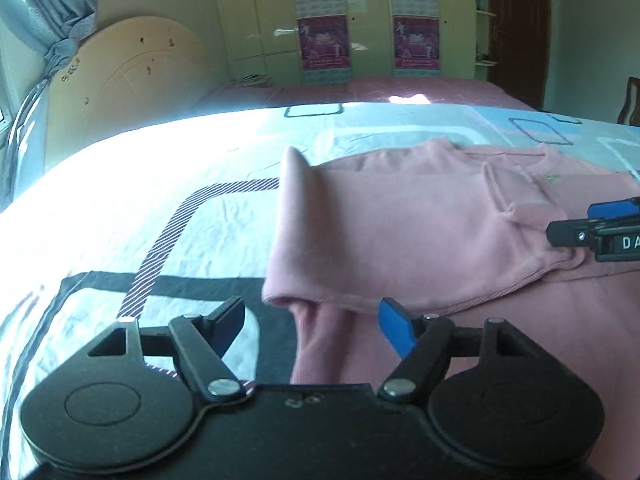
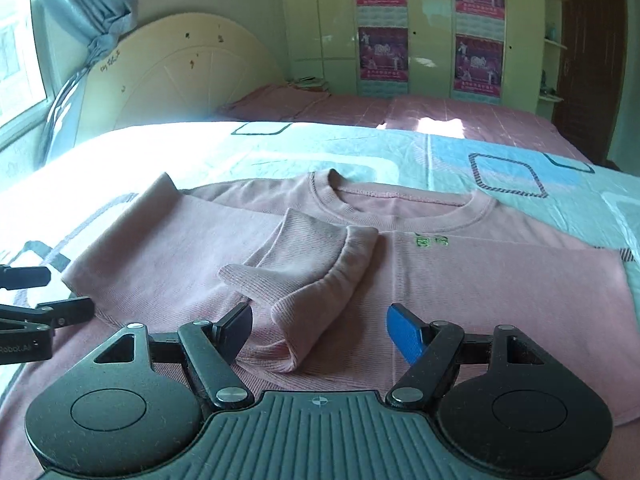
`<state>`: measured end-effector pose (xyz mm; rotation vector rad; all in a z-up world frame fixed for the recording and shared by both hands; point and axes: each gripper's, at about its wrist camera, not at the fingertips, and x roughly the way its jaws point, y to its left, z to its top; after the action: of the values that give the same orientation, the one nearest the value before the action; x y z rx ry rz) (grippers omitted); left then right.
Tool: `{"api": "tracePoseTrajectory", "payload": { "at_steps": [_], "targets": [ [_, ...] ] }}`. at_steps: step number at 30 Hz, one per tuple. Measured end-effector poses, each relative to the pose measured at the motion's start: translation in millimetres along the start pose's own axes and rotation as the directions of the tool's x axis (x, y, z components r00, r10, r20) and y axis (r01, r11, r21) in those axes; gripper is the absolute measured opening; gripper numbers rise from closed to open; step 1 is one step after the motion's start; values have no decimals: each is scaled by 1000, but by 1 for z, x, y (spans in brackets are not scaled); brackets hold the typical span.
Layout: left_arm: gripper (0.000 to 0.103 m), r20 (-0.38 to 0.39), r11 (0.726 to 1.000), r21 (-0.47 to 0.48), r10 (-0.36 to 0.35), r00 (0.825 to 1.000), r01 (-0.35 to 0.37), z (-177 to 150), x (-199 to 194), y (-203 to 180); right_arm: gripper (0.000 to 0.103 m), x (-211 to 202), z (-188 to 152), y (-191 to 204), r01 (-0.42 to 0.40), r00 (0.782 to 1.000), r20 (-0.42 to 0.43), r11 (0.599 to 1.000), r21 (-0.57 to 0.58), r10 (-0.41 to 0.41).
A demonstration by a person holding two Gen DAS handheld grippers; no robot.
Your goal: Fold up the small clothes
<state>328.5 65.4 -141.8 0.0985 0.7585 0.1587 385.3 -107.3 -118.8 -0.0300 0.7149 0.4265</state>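
Fingers of left gripper spread wide, nothing between, poised at near left edge of pink shirt. Fingers of right gripper equally wide, empty, over folded-in sleeve. Shirt spread flat on bed, collar away. Left side and sleeve turned inward; right side and bottom fold judged still undone.

Pink long-sleeved top lying flat, collar toward twelve o'clock, one ribbed sleeve folded across chest, cuff toward six o'clock.
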Motion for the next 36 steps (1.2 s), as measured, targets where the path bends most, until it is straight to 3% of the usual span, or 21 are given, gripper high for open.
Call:
{"api": "tracePoseTrajectory", "payload": {
  "at_steps": [3,4,5,6,8,10,12,15,19,24,25,27,29,32,33,34,35,36],
  "targets": [
    [67,-18,1000,-13,23,1000,-24,-8,7,12,74,15,1,9,26,1000,-3,999,-44,-27],
    [66,-15,1000,-11,26,1000,-26,-8,11,14,66,17,2,10,31,1000,-2,998,-51,-31],
    [64,-6,1000,-8,25,1000,-25,-7,14,13,20,21,5,10,32,999,-13,998,-53,-32],
    [58,0,1000,-3,27,1000,-27,-6,17,12,13,21,7,8,33,999,-12,999,-41,-34],
    [46,19,999,12,42,999,-42,-1,23,7,13,15,11,-3,31,999,9,1000,4,-31],
    [26,49,998,12,54,997,-54,2,26,5,13,1,16,-19,33,998,42,997,69,-36],
    [14,66,999,1,34,997,-34,2,25,5,11,-16,19,-39,46,995,76,989,144,-57],
    [8,95,999,49,13,995,-18,-3,21,-3,11,-34,13,-74,88,992,65,963,253,-107],
    [7,76,998,62,-3,997,-1,-4,27,-12,10,-19,-11,-99,132,991,-64,945,299,-118],
    [17,51,999,44,-30,998,28,-2,23,-6,11,-31,-22,-126,80,997,-45,893,444,-67],
    [18,48,998,55,-26,998,24,-3,24,-8,14,-32,-22,-129,67,998,-42,886,458,-53],
    [19,53,997,81,-22,998,17,-5,23,-12,43,-36,-23,-133,46,999,-33,878,477,-35],
    [19,55,995,95,-23,998,17,-5,23,-14,49,-38,-23,-136,16,1000,-14,862,506,-10],
    [21,53,995,105,-12,999,6,-6,23,-16,49,-34,-22,-133,38,999,-35,867,498,-24],
    [21,52,994,109,-10,999,4,-6,24,-16,44,-32,-22,-132,46,999,-43,868,494,-29],
    [21,51,994,113,-8,999,2,-6,24,-17,33,-30,-23,-132,43,999,-45,867,496,-24],
    [21,51,994,112,-9,999,3,-6,23,-16,16,-31,-24,-131,41,999,-43,866,498,-22],
    [21,49,994,108,-14,999,8,-5,23,-15,10,-34,-23,-129,52,999,-32,872,486,-41]
  ]
}}
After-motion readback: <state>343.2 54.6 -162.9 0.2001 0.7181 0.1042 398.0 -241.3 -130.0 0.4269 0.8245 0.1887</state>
